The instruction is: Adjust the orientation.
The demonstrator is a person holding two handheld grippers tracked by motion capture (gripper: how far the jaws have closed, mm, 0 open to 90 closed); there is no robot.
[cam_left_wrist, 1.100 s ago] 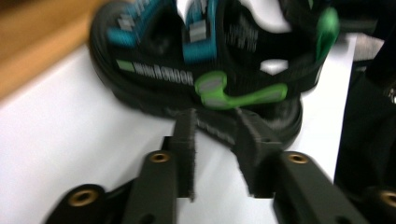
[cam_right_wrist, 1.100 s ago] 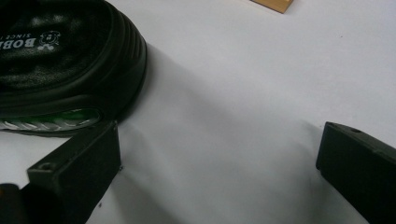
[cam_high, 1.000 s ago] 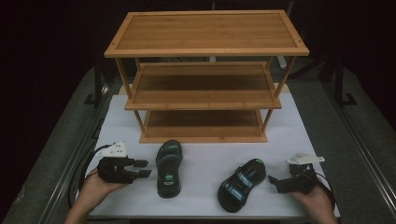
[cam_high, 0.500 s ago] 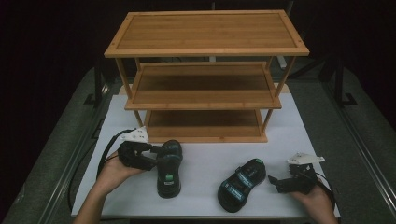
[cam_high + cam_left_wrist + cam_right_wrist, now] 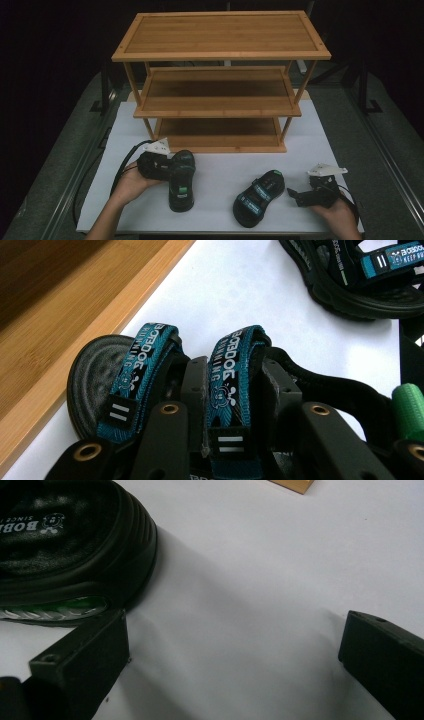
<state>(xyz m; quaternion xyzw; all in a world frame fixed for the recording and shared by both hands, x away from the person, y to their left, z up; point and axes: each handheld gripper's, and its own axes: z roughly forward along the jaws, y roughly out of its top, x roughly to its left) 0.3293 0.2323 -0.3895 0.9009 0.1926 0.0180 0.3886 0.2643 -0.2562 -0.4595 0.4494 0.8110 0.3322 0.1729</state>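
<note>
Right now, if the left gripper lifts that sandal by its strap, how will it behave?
The strap looks like soft webbing, so the sandal will probably dangle and tilt. Its thick rubbery sole suggests it is light, not fragile. The left gripper has been closing around the strap.

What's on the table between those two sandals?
Nothing: between the left sandal and the right sandal there is only bare white table cover, as the high view shows; the left gripper view shows the same white stretch.

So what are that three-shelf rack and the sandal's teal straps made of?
The three-tier light-brown rack looks like bamboo or wood: visible grain, smooth satin finish. The teal printed straps on the black sandal seem woven fabric, matte, with a herringbone weave.
</note>
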